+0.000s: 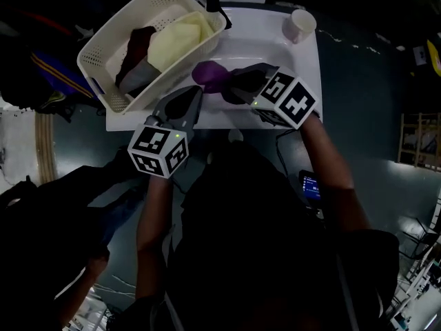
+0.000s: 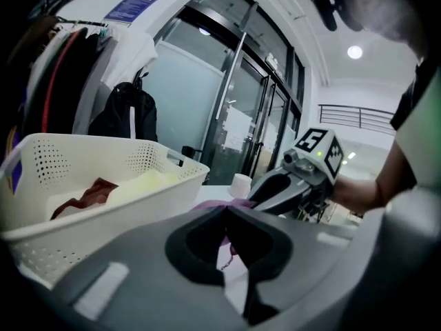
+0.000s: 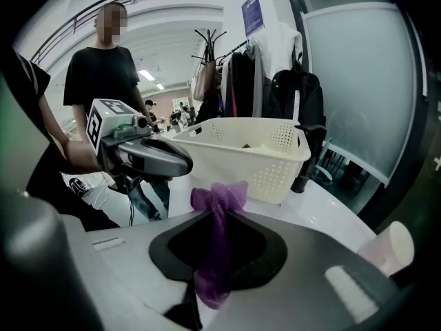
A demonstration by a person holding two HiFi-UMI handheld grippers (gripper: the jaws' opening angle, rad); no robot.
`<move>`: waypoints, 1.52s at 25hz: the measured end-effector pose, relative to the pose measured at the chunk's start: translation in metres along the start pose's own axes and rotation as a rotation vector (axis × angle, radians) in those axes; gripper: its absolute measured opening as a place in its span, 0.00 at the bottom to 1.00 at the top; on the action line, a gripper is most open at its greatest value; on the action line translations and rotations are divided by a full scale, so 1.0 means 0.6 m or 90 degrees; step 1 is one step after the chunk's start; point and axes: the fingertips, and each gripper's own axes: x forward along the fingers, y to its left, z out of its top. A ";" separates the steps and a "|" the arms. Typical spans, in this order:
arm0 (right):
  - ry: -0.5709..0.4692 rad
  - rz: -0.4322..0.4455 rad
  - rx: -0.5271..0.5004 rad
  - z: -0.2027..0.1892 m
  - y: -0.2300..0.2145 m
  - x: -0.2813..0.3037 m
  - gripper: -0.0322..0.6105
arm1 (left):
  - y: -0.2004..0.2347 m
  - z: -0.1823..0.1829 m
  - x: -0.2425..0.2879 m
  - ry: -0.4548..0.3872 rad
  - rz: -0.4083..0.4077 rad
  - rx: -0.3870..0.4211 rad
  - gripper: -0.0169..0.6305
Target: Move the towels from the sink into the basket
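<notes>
While left gripper (image 1: 198,91) and right gripper (image 1: 233,88) both pinch the towel (image 1: 209,76), the basket (image 1: 110,36) rim sits just beside, bare surface (image 1: 262,40) beyond. Grippers hide the towel's lower part.

Basket (image 1: 103,36): white and perforated, it sat askew on the upper left of the white sink top (image 1: 272,50).
Inside the basket: a pale yellow towel (image 1: 178,38), a dark red towel (image 1: 140,43) and a grey towel (image 1: 140,74) lay together.
Purple towel (image 1: 210,76): bunched just beside the basket's near corner, between your two grippers' tips.
Right gripper (image 1: 238,88): you had its tips on the cloth from the right.
Left gripper (image 1: 195,95): you pointed it at the towel's left edge, touching.
Cup (image 1: 300,25): white, at the far right corner.
</notes>
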 end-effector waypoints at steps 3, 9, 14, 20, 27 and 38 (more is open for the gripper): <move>-0.021 0.002 -0.021 0.037 0.010 -0.020 0.14 | 0.005 0.022 -0.018 -0.013 0.009 0.004 0.03; -0.066 0.008 -0.060 0.118 0.024 -0.046 0.14 | 0.030 0.064 -0.051 -0.041 0.036 0.004 0.03; -0.103 0.011 -0.106 0.195 0.030 -0.063 0.14 | 0.053 0.111 -0.087 -0.070 0.076 0.018 0.03; -0.164 0.018 -0.149 0.299 0.040 -0.108 0.14 | 0.065 0.160 -0.149 -0.099 0.144 0.015 0.03; -0.222 0.041 -0.206 0.395 0.049 -0.111 0.14 | 0.090 0.162 -0.206 -0.125 0.225 -0.004 0.03; -0.227 0.094 -0.247 0.483 0.071 -0.026 0.14 | 0.136 0.150 -0.281 -0.138 0.327 -0.036 0.03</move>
